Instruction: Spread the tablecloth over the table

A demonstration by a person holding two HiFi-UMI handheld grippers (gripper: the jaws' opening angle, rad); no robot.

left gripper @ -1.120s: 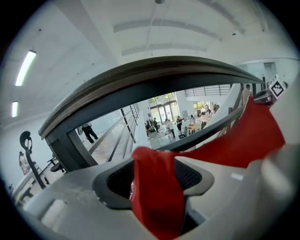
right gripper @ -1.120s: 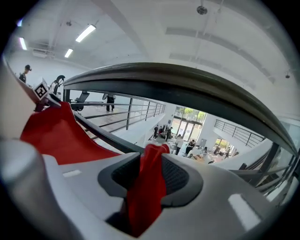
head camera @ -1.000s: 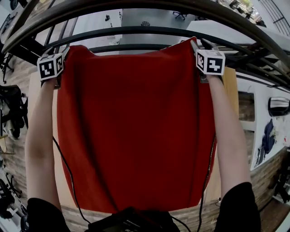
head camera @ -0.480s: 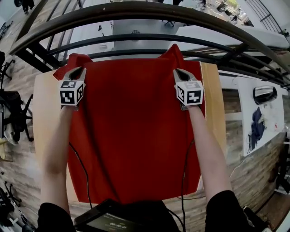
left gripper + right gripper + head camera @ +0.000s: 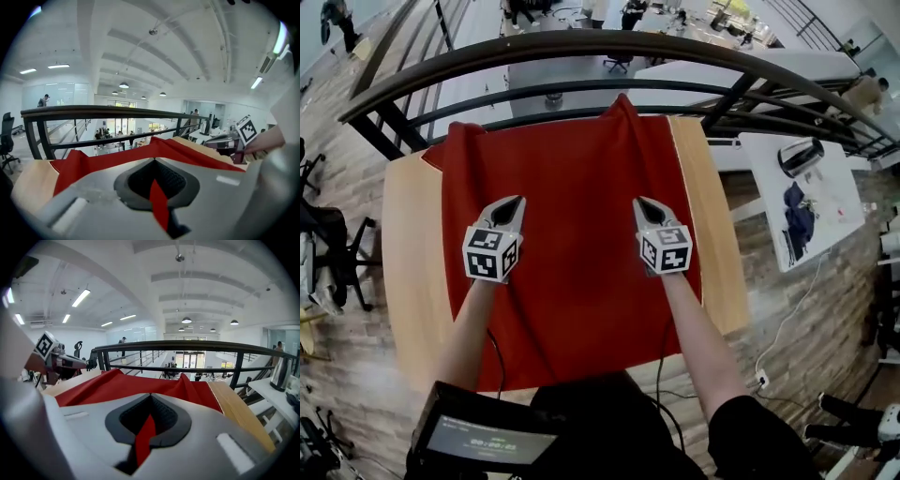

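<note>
Nearly done: tablecloth [image 5: 581, 244] lies on table [image 5: 408, 253], wood bare both sides. Left gripper [image 5: 517, 200] & right gripper [image 5: 639, 202] hover over it, jaws just closed, empty. To do, I'd say: flatten peaked far corners [image 5: 622, 103].

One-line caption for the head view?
Red fabric tablecloth on wooden table; left tool and right tool shut above it.

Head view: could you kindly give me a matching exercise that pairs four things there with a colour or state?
Things:
1. tablecloth
2. table
3. railing
4. left tool

Colour or state:
A. pale wood
B. shut
C. red
D. dark metal

Pairs: 1-C, 2-A, 3-D, 4-B.
</note>
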